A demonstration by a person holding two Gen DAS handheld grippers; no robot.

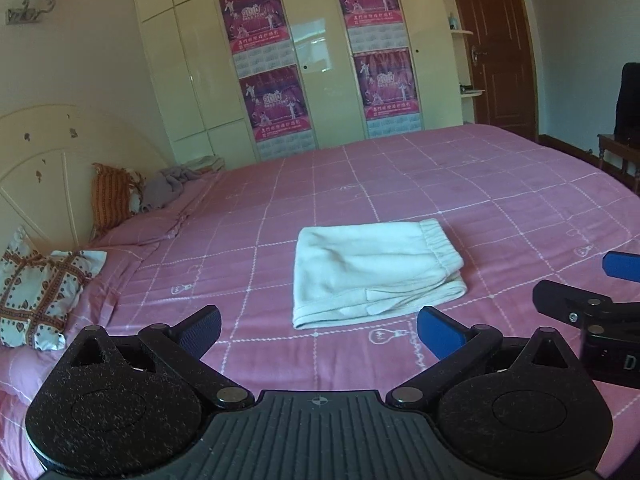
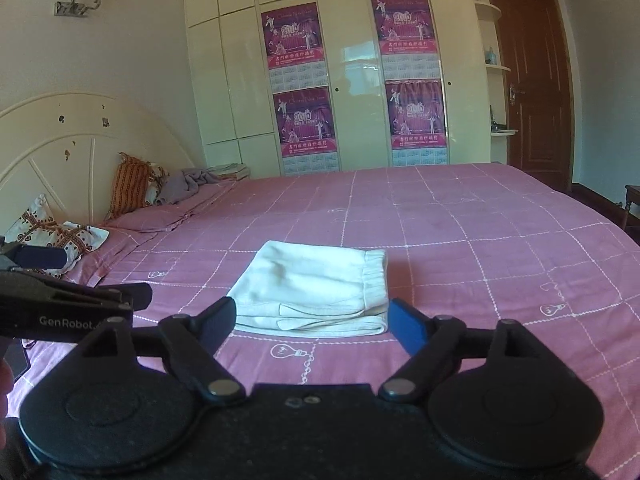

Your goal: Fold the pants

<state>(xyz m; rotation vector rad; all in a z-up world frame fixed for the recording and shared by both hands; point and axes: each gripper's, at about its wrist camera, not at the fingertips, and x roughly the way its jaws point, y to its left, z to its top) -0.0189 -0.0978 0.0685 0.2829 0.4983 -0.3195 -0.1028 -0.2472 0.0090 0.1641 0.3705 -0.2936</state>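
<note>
The white pants [image 1: 372,270] lie folded into a flat rectangle on the pink checked bed cover [image 1: 460,184], elastic waistband to the right. My left gripper [image 1: 320,330] hovers above the bed on the near side of the pants, open, nothing between its blue pads. In the right wrist view the same pants [image 2: 316,290] rest just beyond my right gripper [image 2: 312,322], which is also open and empty. Each gripper shows at the edge of the other's view: the right gripper [image 1: 588,292] and the left gripper [image 2: 80,280].
Patterned pillows [image 1: 40,292] and an orange cushion [image 1: 110,196] lean at the headboard on the left, with a grey cloth [image 1: 172,184] beside them. A cream wardrobe [image 1: 308,48] with posters stands beyond the bed, a brown door [image 1: 496,40] and a wooden chair [image 1: 618,152] to the right.
</note>
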